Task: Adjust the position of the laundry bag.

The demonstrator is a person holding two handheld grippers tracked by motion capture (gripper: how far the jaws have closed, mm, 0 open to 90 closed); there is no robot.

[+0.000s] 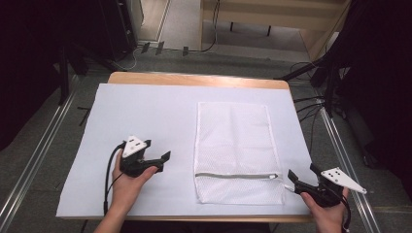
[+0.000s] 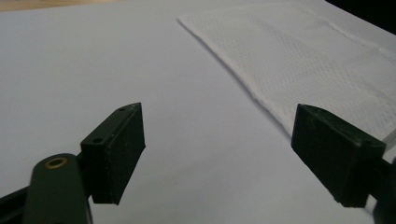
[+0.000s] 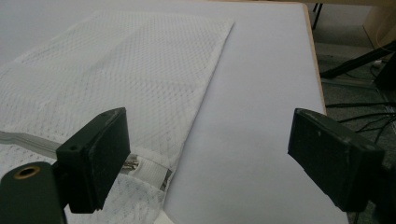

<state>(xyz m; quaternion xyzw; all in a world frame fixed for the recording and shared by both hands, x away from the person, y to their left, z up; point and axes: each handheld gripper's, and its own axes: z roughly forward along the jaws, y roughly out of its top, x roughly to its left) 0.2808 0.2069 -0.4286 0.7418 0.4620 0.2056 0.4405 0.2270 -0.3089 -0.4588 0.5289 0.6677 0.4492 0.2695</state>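
Note:
A white mesh laundry bag (image 1: 235, 148) lies flat on the white sheet (image 1: 145, 111) that covers the table, its grey zipper (image 1: 236, 175) running across near the front end. My left gripper (image 1: 158, 150) is held to the left of the bag, its jaws open and empty. In the left gripper view the bag (image 2: 299, 60) lies ahead to the right. My right gripper (image 1: 301, 175) hovers at the bag's front right corner, open, nothing between its jaws. The right gripper view shows the bag (image 3: 116, 74) and the zipper end (image 3: 135, 164) just past the left jaw.
The wooden table edge (image 1: 194, 77) shows beyond the sheet. Dark stands and cables (image 1: 311, 104) crowd the floor at the right, and metal rails (image 1: 34, 150) run along both sides of the table.

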